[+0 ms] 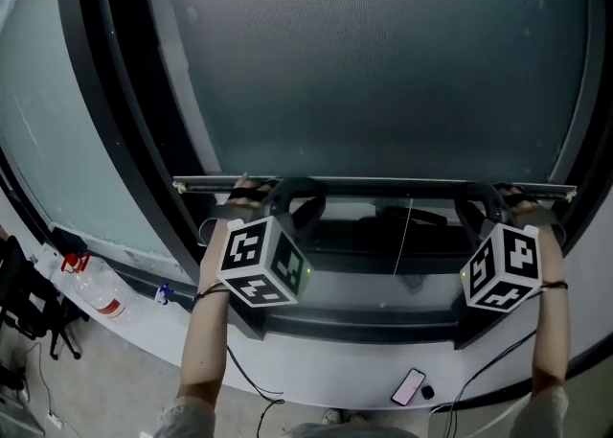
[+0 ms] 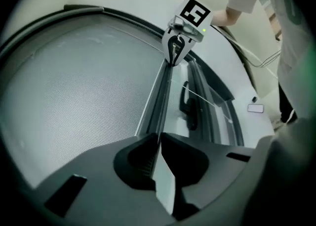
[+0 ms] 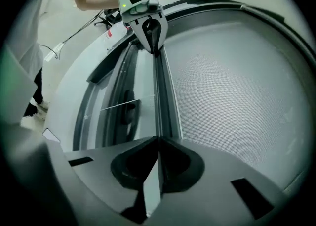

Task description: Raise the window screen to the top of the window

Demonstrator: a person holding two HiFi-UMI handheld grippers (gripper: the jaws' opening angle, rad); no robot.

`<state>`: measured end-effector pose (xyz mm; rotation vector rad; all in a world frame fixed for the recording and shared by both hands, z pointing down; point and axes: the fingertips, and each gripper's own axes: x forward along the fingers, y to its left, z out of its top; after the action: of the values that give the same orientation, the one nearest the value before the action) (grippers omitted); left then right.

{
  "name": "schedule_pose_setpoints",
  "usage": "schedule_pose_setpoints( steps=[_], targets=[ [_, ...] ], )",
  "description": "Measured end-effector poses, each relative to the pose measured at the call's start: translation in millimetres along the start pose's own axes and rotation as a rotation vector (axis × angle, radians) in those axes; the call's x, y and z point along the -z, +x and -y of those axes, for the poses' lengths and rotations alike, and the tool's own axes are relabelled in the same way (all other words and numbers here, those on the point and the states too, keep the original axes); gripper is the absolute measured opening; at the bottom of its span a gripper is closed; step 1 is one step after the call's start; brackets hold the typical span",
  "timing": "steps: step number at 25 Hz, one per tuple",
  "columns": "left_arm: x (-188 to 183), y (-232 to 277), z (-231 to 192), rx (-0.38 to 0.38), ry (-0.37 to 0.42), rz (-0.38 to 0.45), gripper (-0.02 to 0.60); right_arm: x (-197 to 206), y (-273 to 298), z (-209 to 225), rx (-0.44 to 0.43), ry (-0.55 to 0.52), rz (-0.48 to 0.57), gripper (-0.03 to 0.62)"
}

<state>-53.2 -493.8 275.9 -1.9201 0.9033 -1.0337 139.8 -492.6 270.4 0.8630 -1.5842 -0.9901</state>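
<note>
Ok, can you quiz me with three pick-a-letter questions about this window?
1. Where does the phone lie? A on the white ledge; B on the mesh; C in a gripper.
2. What colour is the cap of the bottle? A blue; B red; C green.
3. What are the left gripper and right gripper doing? A both open; B one open; C both shut on the bottom bar.
Answers: 1 A, it lies flat on the ledge. 2 B, the cap shows red in the head view. 3 C, each gripper view shows jaws closed on the bar.
</note>
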Motion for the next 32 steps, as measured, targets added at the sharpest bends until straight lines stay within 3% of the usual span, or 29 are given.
schedule_pose_setpoints(
  steps=[6,9,12,16,21,32],
  targets=[
    [-37,-32,-110,-0.122,0.061,0.022,0.028,-19,-35,114,0.15,-0.036,-0.008,0.02],
    [-54,-48,-148,-0.152,0.091,0.0,0.028,-25,-54,155,0.181,-0.054,-0.037,0.02],
    [-61,-57,-172,-0.148,0.129,-0.034,0.028,-32,-61,179,0.189,-0.086,-0.064,0.02],
    [-73,-64,-196,-0.232,0.178,-0.05,0.028,-32,-70,205,0.243,-0.097,-0.072,0.02],
    [-87,-75,-233,-0.259,0.218,-0.1,0.026,-38,-87,243,0.288,-0.11,-0.096,0.02],
    [-137,-127,-351,-0.44,0.299,-0.146,0.026,-61,-144,367,0.491,-0.146,-0.154,0.02]
  ],
)
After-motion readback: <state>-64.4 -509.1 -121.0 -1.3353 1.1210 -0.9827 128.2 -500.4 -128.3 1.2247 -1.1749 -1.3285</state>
